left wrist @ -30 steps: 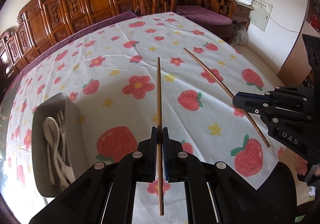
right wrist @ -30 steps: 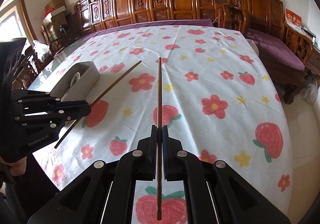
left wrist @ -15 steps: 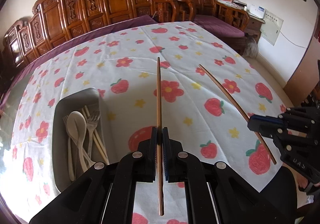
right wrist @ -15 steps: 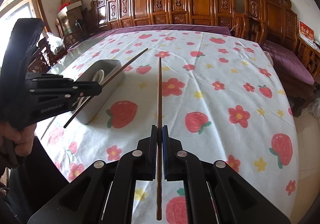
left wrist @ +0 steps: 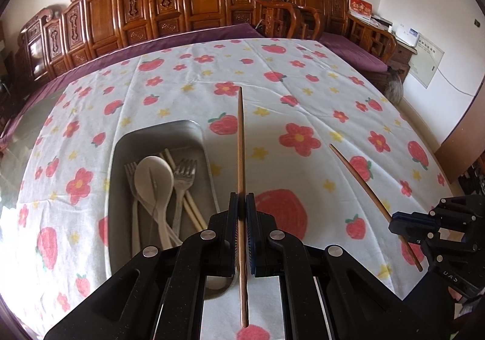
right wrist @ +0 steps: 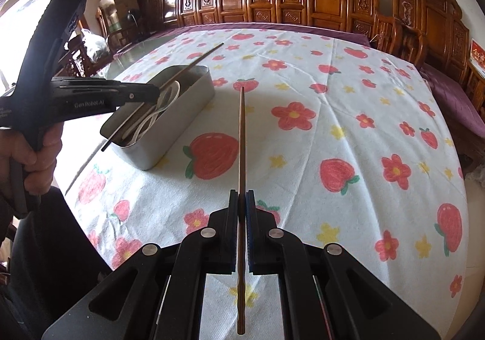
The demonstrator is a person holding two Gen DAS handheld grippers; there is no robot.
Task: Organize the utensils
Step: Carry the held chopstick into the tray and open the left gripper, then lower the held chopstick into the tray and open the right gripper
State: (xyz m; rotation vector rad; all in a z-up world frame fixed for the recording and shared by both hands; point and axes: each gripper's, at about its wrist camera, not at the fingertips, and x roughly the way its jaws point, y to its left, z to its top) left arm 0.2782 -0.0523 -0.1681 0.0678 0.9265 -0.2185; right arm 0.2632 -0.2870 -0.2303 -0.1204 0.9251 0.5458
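Midair, the left tongs (left wrist: 241,203) and right tongs (right wrist: 241,203) each pinched a brown chopstick (left wrist: 241,146) above the worktop's (left wrist: 303,91) near edge, best lowered lengthwise into the metal tray (left wrist: 157,131) beside the forks.

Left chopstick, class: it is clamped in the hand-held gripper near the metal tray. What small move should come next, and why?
Probably lower the left hand-held gripper leftward until its chopstick lies along the metal tray, then release. The jaws are shut on the stick, which hangs just right of the tray, where forks, a spoon and pale chopsticks already lie lengthwise.
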